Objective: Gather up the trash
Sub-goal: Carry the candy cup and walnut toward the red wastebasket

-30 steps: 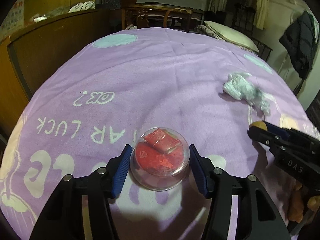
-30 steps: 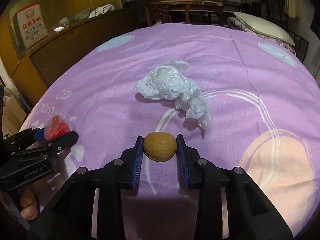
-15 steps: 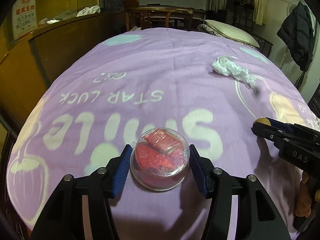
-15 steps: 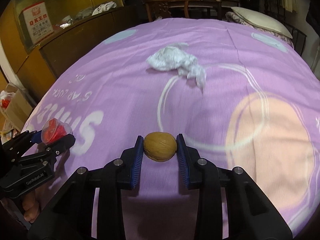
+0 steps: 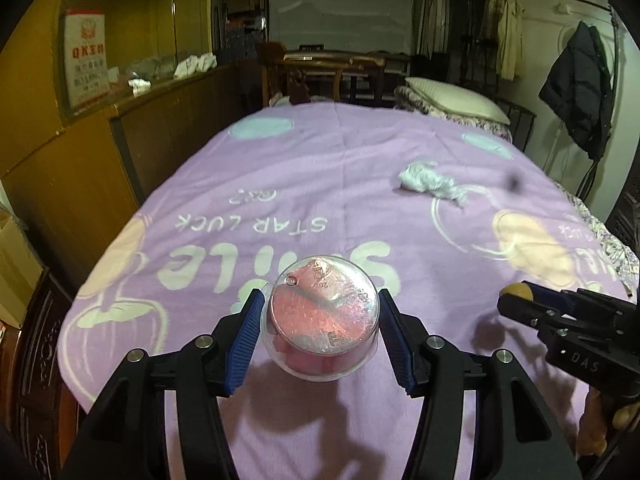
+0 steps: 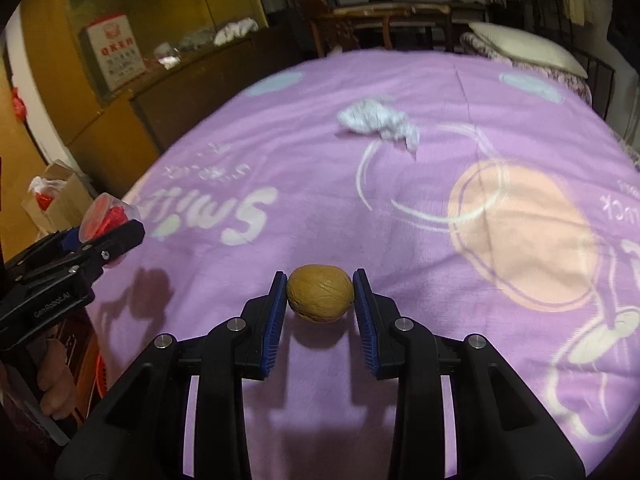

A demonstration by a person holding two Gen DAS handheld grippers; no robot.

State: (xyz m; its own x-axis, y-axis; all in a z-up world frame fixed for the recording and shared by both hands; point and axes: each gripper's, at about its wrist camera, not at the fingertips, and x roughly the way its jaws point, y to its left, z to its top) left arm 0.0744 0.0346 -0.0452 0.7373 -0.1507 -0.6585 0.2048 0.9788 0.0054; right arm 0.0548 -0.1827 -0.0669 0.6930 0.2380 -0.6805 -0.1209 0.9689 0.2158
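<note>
Two pieces of trash are in my grip at once. My left tool [image 5: 320, 330] is closed partway on a clear plastic cup [image 5: 320, 320] stuffed with red wrappers, pinched at its sides so nothing spills. My right tool [image 6: 320, 300] clamps a walnut [image 6: 320, 298] across its width, which should stop it rolling free. Both hang above the near edge of the purple bedspread [image 6: 440, 200]. One crumpled white tissue [image 6: 378, 122] lies far up the bed, uncollected. I'd guess the cardboard box [image 6: 56, 200] at far left is the bin.
</note>
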